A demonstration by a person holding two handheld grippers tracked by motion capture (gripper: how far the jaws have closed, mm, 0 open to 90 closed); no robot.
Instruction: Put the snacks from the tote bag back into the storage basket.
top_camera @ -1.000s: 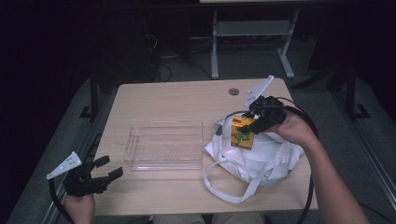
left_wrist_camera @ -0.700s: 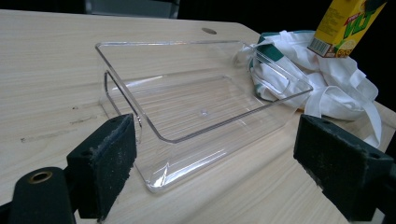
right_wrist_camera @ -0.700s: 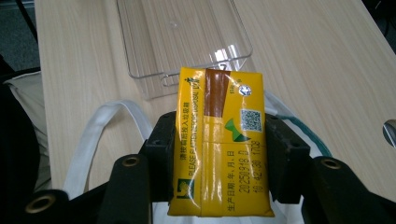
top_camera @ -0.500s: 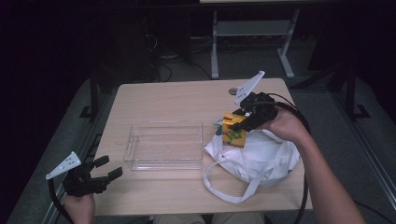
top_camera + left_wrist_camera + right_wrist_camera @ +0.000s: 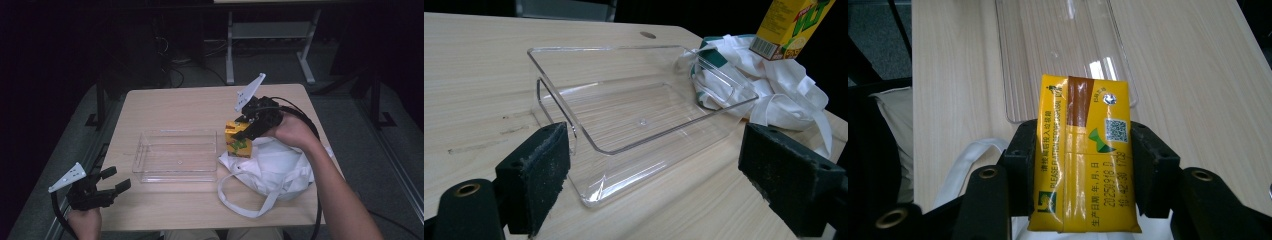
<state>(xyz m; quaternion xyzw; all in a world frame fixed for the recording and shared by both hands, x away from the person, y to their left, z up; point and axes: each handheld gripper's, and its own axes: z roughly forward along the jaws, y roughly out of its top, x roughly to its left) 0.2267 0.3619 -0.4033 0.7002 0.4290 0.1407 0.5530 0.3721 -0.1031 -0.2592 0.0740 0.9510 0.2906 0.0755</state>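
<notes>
My right gripper is shut on a yellow drink carton, held in the air just above the left edge of a white cloth bag. In the right gripper view the carton sits clamped between both black pads, its top towards a clear plastic tray. The clear tray rests mid-table, left of the carton. My left gripper hovers open at the table's front left corner. Its view looks across the tray to the bag and the carton.
The light wooden table has a small round cap near its far edge. The bag's strap loops towards the front edge. A metal frame stands on the dark floor behind the table.
My right gripper has carried the carton up and leftwards, from over the bag towards the tray's right end. The left gripper has kept still.
</notes>
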